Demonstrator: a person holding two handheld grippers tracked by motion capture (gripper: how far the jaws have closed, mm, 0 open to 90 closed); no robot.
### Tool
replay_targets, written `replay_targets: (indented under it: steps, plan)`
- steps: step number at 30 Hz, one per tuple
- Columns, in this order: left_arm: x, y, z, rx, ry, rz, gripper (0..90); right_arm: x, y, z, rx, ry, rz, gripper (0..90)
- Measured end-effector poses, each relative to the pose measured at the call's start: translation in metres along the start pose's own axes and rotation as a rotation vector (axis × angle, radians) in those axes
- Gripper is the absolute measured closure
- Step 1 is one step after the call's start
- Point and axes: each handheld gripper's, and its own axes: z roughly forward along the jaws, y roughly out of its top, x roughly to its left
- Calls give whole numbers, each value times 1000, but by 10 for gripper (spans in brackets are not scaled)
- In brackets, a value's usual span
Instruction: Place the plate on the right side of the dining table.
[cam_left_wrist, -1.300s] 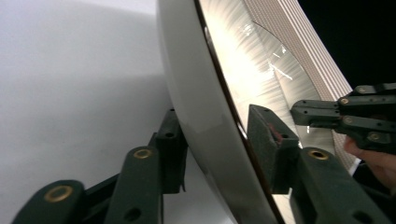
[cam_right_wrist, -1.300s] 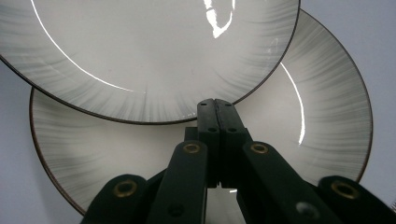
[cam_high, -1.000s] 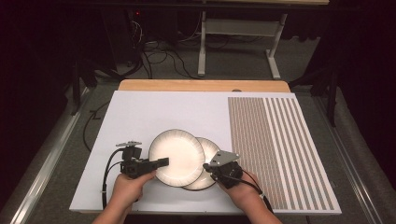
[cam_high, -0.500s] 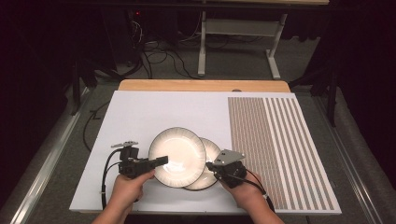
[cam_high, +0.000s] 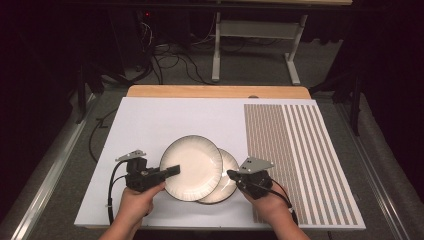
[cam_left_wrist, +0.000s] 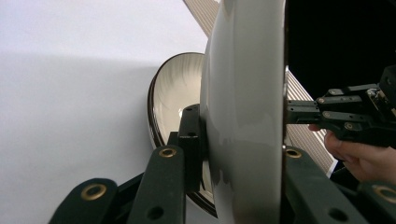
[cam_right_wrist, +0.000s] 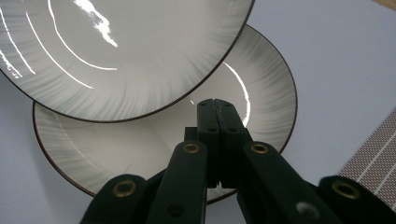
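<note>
Two white plates with dark rims lie overlapped on the white mat (cam_high: 165, 120). My left gripper (cam_high: 172, 171) is shut on the left rim of the upper plate (cam_high: 192, 167); its jaws have just been closing on that rim. In the left gripper view this upper plate (cam_left_wrist: 243, 116) stands edge-on between the jaws, with the lower plate (cam_left_wrist: 177, 98) behind it. My right gripper (cam_high: 231, 175) is shut with nothing held, its tips over the lower plate (cam_high: 227, 180). From the right gripper view, the closed tips of the right gripper (cam_right_wrist: 217, 103) sit above the lower plate (cam_right_wrist: 261, 88), just under the upper plate (cam_right_wrist: 116, 51).
A brown striped mat (cam_high: 300, 150) covers the right part of the table. A wooden table edge (cam_high: 215, 91) runs along the back. Cables and a metal stand are on the floor beyond. The other hand's gripper (cam_left_wrist: 327, 112) appears at the right of the left gripper view.
</note>
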Motion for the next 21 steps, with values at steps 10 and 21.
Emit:
replay_targets:
  steps: [10,21]
  plan:
    - [-4,1,-6,-57,28,56,748,-13,-3,-13,-28,-21,44,900]
    - [-10,2,-8,-77,58,156,746,-32,-9,-33,-82,-48,108,898]
